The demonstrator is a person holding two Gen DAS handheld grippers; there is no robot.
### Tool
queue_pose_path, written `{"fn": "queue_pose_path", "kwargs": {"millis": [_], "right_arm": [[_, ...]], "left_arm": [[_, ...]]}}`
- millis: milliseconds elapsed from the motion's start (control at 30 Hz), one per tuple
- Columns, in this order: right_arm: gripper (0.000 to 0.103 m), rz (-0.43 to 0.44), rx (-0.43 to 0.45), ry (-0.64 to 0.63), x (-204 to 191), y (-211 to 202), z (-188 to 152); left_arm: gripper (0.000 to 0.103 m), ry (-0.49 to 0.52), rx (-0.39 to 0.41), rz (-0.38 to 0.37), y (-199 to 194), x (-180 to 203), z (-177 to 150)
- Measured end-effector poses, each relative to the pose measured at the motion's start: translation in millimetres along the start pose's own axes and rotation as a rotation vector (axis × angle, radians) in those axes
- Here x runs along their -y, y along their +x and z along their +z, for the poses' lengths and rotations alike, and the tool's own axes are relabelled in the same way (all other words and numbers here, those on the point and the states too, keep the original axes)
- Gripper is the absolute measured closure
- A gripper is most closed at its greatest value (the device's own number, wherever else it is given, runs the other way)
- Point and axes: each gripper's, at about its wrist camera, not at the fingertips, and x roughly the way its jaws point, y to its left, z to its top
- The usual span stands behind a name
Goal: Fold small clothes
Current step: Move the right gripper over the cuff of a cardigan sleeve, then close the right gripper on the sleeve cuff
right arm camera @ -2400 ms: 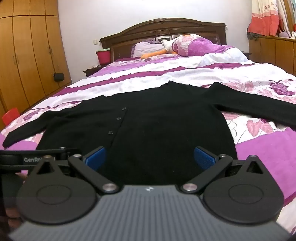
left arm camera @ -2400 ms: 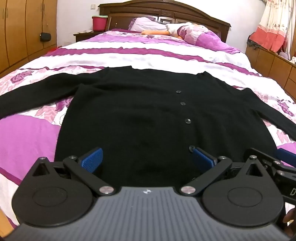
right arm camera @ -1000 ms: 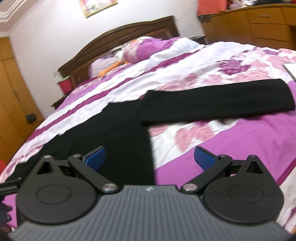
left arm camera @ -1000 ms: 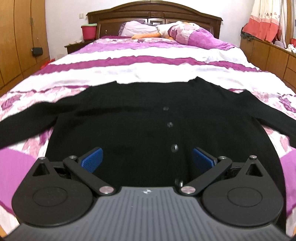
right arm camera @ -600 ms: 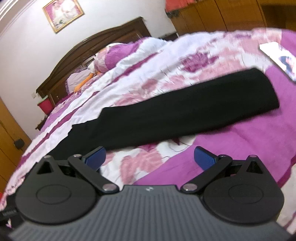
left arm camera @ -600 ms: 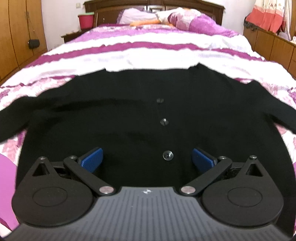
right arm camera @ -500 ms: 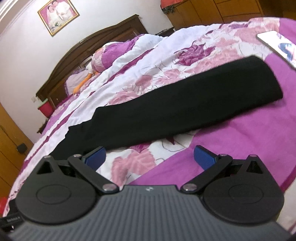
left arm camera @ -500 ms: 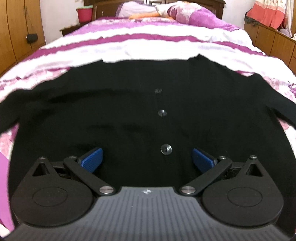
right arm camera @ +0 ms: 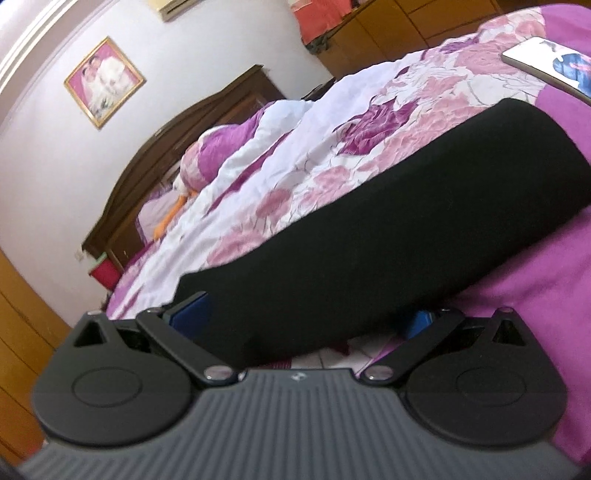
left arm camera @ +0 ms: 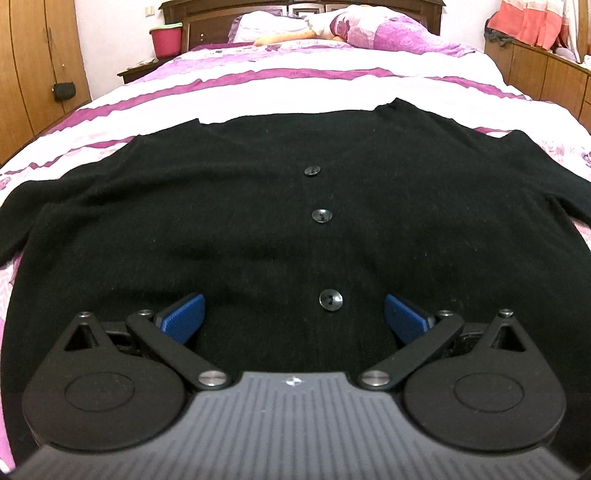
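A black buttoned cardigan (left arm camera: pixel 258 221) lies flat on the bed, front up, sleeves spread to both sides. My left gripper (left arm camera: pixel 293 317) is open and hovers low over the cardigan's lower front, its lowest visible button (left arm camera: pixel 331 300) between the blue pads. In the right wrist view the cardigan's right sleeve (right arm camera: pixel 388 236) stretches toward the upper right. My right gripper (right arm camera: pixel 306 317) is open with its jaws astride the sleeve near the shoulder end; the right pad (right arm camera: pixel 419 323) is partly hidden behind the cloth.
The bed has a purple and white floral cover (left arm camera: pixel 295 81) with pillows (left arm camera: pixel 369 26) at the wooden headboard. A red bucket (left arm camera: pixel 166 38) stands on the left nightstand. A flat white card or book (right arm camera: pixel 546 62) lies on the bed beyond the sleeve cuff. Wooden cabinets (left arm camera: pixel 546 74) line the right.
My left gripper moved forward and lower over the cardigan's front. My right gripper swung right, tilted, and closed in on the right sleeve, which now lies between its open jaws.
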Motion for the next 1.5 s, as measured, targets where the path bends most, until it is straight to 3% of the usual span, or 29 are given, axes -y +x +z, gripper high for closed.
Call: {"fn": "queue_pose_path", "kwargs": {"millis": [100, 233, 333, 433, 567, 700, 967, 1200, 1333, 1467, 1500], "right_arm": [[0.000, 0.012, 0.044, 0.059, 7.1, -14.7, 4.5], [0.010, -0.022, 0.087, 0.020, 15.8, -18.0, 14.3], [0.033, -0.065, 0.083, 0.024, 23.3, -13.0, 21.1], [0.047, -0.069, 0.084, 0.067, 30.2, -17.4, 24.3], [0.087, -0.075, 0.065, 0.043, 30.9, -17.8, 30.1], [0.091, -0.033, 0.079, -0.025, 17.4, -27.3, 37.9], [0.099, 0.091, 0.120, -0.169, -32.9, -45.5, 39.1], [0.100, 0.171, 0.128, -0.258, -80.4, -50.5, 28.8], [0.097, 0.164, 0.101, -0.205, -82.3, -55.8, 22.2], [0.095, 0.069, 0.068, -0.161, -65.5, -59.9, 10.3], [0.088, 0.045, 0.056, -0.150, -60.1, -60.4, 7.9]], "left_arm": [[0.000, 0.008, 0.003, -0.005, -0.4, -0.2, 0.0], [0.000, 0.018, 0.012, -0.007, -1.9, -0.1, -1.0], [0.000, 0.032, 0.030, 0.003, -5.3, 2.3, -2.1], [0.000, 0.037, 0.044, 0.008, -10.1, 2.6, -2.7], [0.000, 0.019, 0.055, 0.003, -17.1, 0.0, 0.0], [0.000, 0.020, 0.118, -0.021, -31.8, -0.8, 6.8], [0.000, -0.011, 0.130, -0.018, -48.9, -5.8, 9.2], [0.000, -0.038, 0.157, 0.006, -64.0, -20.1, 9.0], [0.000, -0.054, 0.149, 0.020, -64.9, -30.1, 7.2], [0.000, -0.086, 0.128, 0.031, -61.3, -40.0, 4.7], [0.000, -0.099, 0.121, 0.031, -60.4, -42.8, 3.9]]}}
